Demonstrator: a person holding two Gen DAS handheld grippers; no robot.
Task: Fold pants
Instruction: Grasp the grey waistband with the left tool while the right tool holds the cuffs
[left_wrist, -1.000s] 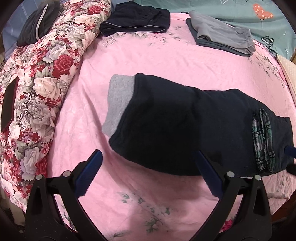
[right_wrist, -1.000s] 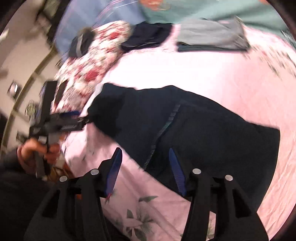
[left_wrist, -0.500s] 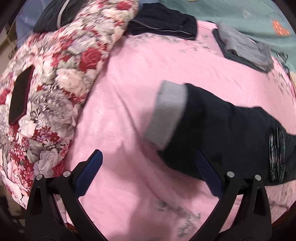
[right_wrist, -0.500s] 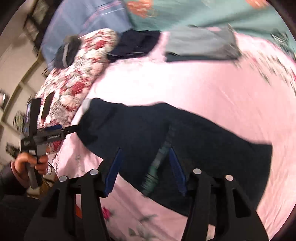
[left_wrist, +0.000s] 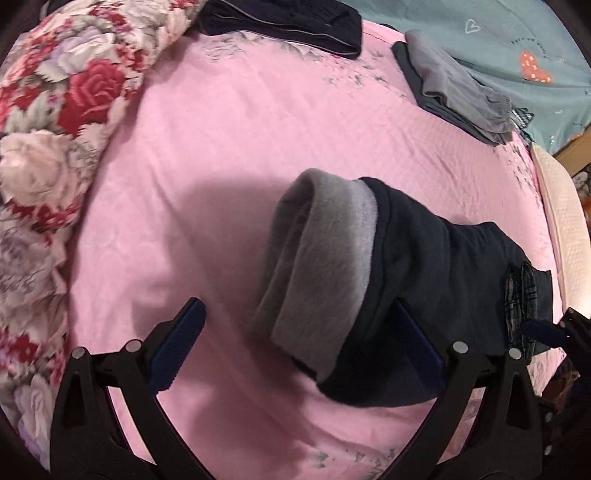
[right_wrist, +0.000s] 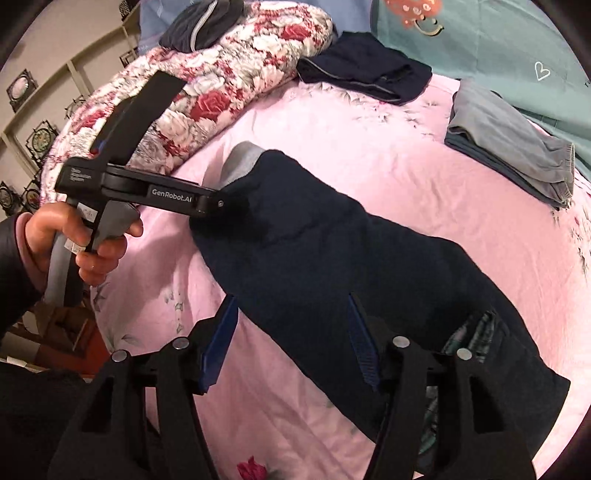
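Dark navy pants lie across the pink bed sheet. Their leg end is turned out, showing a grey lining cuff. My left gripper is open wide over that cuff, and the right finger's pad is partly covered by dark cloth. In the right wrist view a hand holds the left gripper, whose tip is at the pants' edge. My right gripper hangs over the middle of the pants with its jaws opening. Cloth lies between them, unpinched. Plaid pocket lining shows to its right.
A rolled floral quilt borders the sheet on the left. Folded dark pants and folded grey pants lie at the far side beside a teal cover. Wall shelves show beyond the bed.
The left gripper has closed in on the grey cuff, which now bunches up between its jaws. The right gripper has slid along the pants, so the plaid pocket now lies to its right.
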